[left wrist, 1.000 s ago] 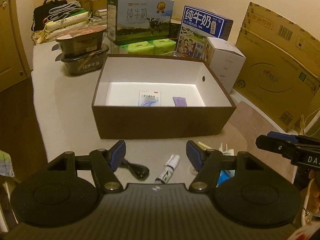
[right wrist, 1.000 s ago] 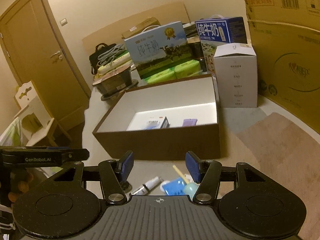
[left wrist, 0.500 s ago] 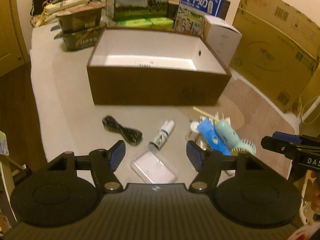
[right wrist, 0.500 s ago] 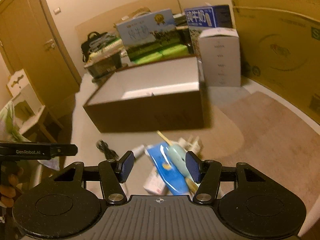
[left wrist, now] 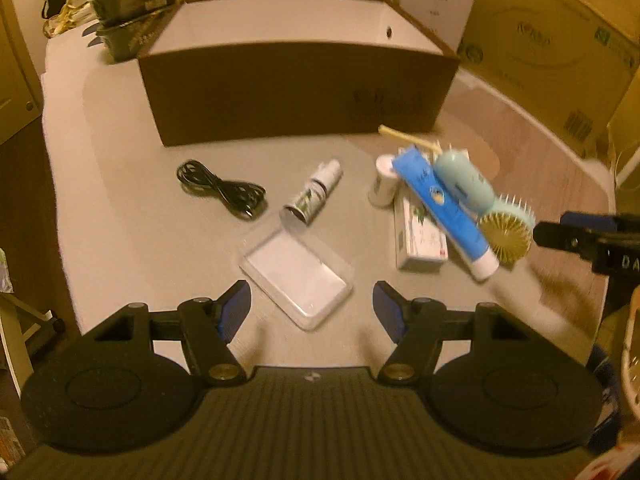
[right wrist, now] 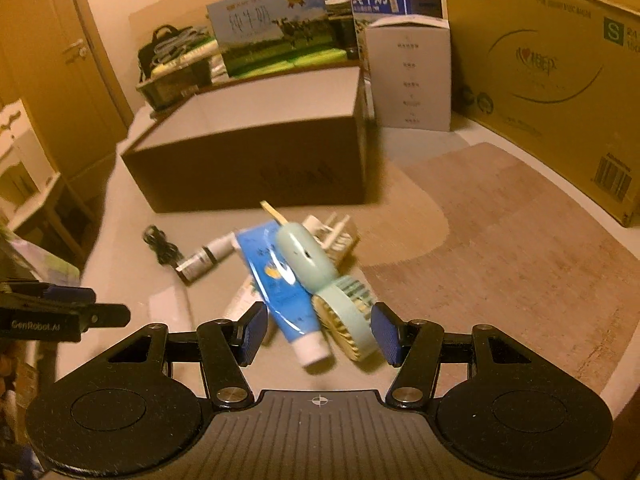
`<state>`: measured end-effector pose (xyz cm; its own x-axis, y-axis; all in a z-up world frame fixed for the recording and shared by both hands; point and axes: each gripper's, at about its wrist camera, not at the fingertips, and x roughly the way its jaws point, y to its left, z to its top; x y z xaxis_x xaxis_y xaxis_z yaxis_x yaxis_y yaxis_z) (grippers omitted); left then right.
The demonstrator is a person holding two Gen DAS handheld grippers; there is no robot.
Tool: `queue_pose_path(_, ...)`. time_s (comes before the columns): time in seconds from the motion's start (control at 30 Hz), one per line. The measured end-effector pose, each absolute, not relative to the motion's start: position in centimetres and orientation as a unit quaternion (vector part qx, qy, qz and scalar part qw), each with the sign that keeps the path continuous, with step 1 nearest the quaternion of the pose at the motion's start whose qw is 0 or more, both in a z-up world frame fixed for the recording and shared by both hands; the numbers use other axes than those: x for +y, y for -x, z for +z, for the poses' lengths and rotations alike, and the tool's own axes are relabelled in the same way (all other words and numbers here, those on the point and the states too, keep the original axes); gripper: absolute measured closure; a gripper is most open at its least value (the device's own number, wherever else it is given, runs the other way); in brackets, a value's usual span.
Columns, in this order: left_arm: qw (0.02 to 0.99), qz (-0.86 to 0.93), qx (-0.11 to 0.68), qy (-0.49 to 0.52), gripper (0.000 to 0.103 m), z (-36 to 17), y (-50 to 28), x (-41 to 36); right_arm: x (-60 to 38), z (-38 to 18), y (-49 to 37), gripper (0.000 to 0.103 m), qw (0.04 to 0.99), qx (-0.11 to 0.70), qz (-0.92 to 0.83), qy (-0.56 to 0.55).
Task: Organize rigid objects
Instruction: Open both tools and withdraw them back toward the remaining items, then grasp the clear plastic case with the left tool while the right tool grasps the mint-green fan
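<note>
On the pale tabletop (left wrist: 120,208), the loose items lay in front of the brown cardboard box (left wrist: 296,92), seemingly awaiting sorting into it: a black coiled cable (left wrist: 222,190), a small spray bottle (left wrist: 314,194), a clear flat plastic case (left wrist: 298,276), then a blue tube (left wrist: 444,208) and a mint handheld fan (left wrist: 480,200) heaped together. The left gripper (left wrist: 312,306) hovered agape and empty over the case; the right gripper (right wrist: 319,330) hung parted, grasping nothing, above the tube and fan.
</note>
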<state>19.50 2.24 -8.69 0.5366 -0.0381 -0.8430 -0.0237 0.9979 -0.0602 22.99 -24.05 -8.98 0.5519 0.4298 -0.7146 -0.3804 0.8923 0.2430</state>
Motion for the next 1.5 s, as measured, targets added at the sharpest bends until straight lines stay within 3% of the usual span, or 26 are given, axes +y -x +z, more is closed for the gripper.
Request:
queue_pose_path(0.63,0.868,0.023,0.495,-0.003,0.040,-13.7,-20.3,3.0,-22.3,-13.7,-25.4,0.046,0.876,0.418,0.237,0.055)
queue_pose_path(0.77,0.870,0.045,0.491,-0.002,0.040,-13.5,-20.2,4.3,-21.2,-13.3,-24.8,0.063,0.873,0.424,0.233,0.052)
queue_pose_path(0.97,0.869,0.071,0.490,0.012,0.042,-13.1,-20.0,6.3,-19.7,-13.3,-24.1,0.066,0.859,0.455,0.233,0.002)
queue_pose_path(1.23,0.874,0.030,0.483,0.041,0.031,-12.3,-20.4,5.2,-18.9,-13.3,-24.8,0.065,0.861,0.462,0.211,-0.001)
queue_pose_path(1.5,0.872,0.043,0.485,0.036,0.031,-13.3,-23.2,4.1,-18.4,-13.6,-26.0,0.065,0.861,0.466,0.203,0.001)
